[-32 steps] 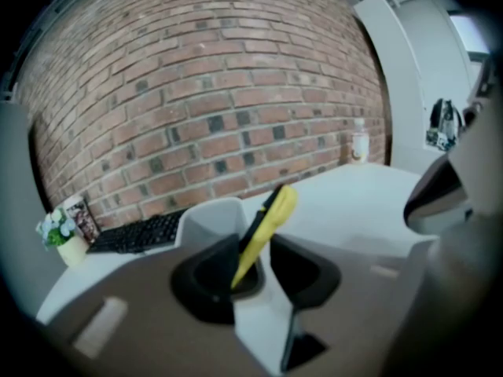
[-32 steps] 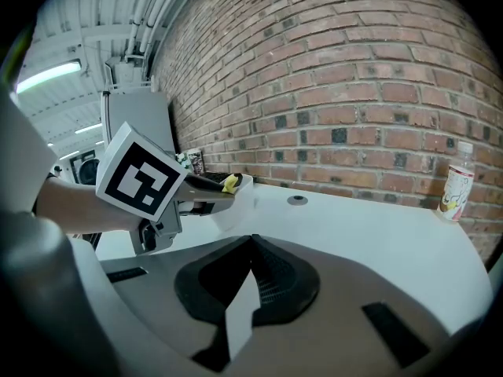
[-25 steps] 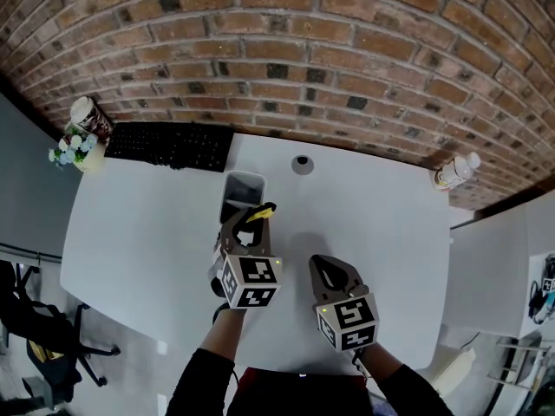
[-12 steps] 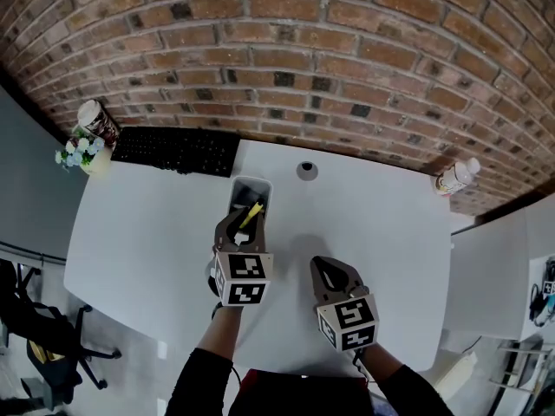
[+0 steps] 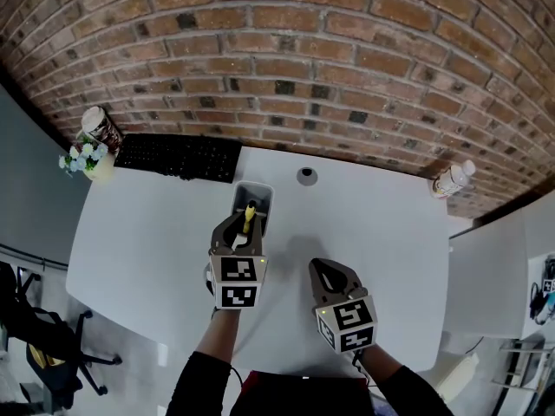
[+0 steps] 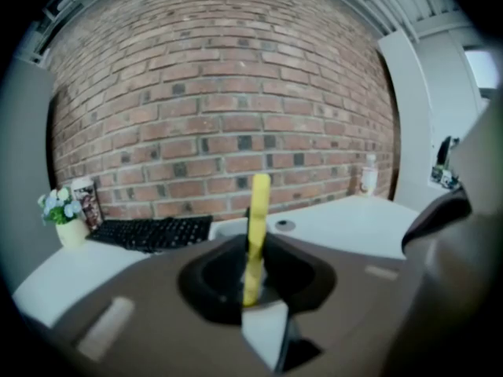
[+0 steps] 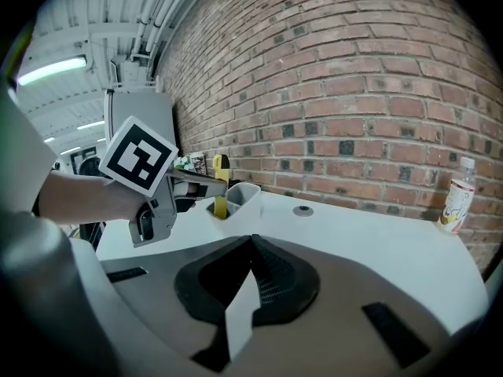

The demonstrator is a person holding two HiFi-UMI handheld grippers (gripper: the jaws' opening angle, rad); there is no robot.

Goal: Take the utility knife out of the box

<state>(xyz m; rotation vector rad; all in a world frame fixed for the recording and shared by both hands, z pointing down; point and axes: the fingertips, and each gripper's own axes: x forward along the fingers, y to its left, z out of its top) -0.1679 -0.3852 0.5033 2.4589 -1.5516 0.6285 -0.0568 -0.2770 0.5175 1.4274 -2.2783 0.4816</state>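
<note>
The head view looks steeply down on the table [image 5: 139,232]; both gripper views sit low and near, facing the far brick wall [image 5: 347,59], apparently sharing the box [image 7: 240,197].

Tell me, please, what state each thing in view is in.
Box: open-topped, upright.
Knife: upright, lower end at the box's opening.
Left gripper: jaws closing on the knife between them.
Right gripper: shut, empty.
Bottle: upright, capped.
</note>
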